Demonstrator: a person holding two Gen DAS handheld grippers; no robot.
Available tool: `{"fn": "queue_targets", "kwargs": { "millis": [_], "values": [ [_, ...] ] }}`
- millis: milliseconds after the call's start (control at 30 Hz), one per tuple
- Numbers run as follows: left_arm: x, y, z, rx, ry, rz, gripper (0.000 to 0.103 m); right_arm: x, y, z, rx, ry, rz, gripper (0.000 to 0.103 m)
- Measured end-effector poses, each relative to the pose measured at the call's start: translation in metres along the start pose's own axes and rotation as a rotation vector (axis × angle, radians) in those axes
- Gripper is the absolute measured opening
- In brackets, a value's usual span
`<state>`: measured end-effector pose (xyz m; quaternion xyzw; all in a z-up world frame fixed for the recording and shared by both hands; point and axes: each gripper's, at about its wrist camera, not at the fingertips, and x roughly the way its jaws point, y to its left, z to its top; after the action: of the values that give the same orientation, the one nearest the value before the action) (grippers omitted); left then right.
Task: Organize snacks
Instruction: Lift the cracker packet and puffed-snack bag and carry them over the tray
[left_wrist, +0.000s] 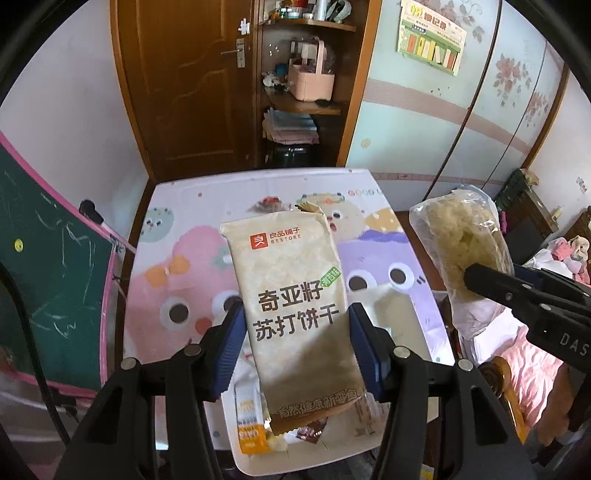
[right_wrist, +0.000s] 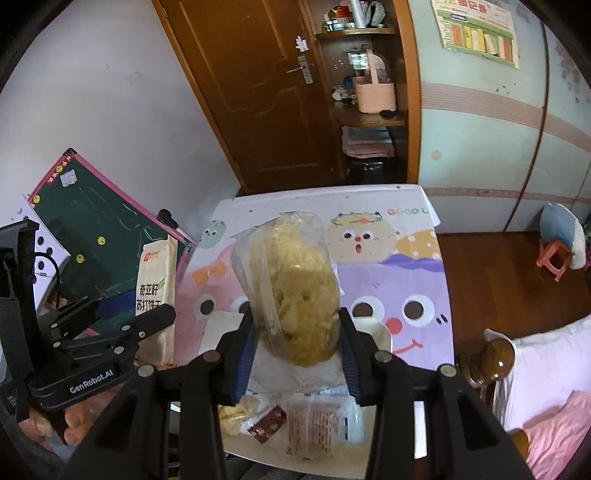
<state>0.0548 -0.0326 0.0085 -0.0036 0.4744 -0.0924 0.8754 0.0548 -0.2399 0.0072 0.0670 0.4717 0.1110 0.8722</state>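
My left gripper (left_wrist: 293, 325) is shut on a beige Bestore soda cracker packet (left_wrist: 291, 295) and holds it upright above the cartoon-print table (left_wrist: 177, 258). The packet also shows at the left of the right wrist view (right_wrist: 155, 280). My right gripper (right_wrist: 295, 332) is shut on a clear bag of yellow puffed snacks (right_wrist: 291, 295), held above the table; the bag shows at the right of the left wrist view (left_wrist: 469, 254). Loose snacks lie below near the table's front edge: an orange-and-white sachet (left_wrist: 251, 421), a small brown wrapper (right_wrist: 267, 424) and a white printed packet (right_wrist: 321, 424).
A green chalkboard (left_wrist: 48, 277) leans at the table's left. A wooden door (left_wrist: 184, 74) and open shelves with a pink basket (left_wrist: 310, 81) stand behind. A bed with pink bedding (right_wrist: 554, 417) and a wooden bedpost (right_wrist: 496, 358) are at the right.
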Motion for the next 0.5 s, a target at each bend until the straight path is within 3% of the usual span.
{"fn": "queue_targets", "kwargs": {
  "millis": [500],
  "values": [
    [0.048, -0.015, -0.045, 0.005, 0.089, 0.029, 0.054, 0.039, 0.010, -0.060, -0.033, 0.110, -0.083, 0.041]
  ]
}}
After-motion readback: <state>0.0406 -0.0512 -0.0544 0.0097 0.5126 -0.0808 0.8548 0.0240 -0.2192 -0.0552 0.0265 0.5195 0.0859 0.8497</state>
